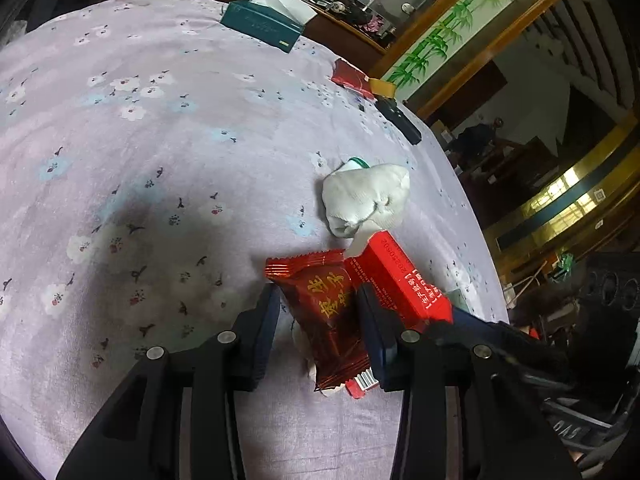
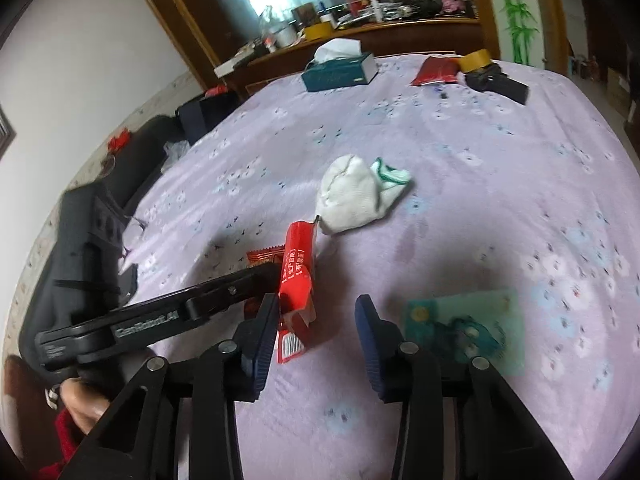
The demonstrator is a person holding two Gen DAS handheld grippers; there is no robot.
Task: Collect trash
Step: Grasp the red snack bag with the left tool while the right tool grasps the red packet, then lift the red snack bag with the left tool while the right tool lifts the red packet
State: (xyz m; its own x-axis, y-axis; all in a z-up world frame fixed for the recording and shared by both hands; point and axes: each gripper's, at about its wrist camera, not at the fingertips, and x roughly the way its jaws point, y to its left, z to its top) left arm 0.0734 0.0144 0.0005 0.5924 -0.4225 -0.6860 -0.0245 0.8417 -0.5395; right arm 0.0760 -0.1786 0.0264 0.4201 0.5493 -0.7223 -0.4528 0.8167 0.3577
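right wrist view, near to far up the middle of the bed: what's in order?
right gripper → red wrapper → white sock → tissue box

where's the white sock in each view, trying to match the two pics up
Left wrist view: the white sock lies right of centre on the purple sheet, just beyond the red wrappers between the left tongs.
Right wrist view: the white sock lies near centre, beyond the upright red wrapper, its green-trimmed cuff to the right.
Shared landmark: the teal tissue box at the far edge of the sheet.
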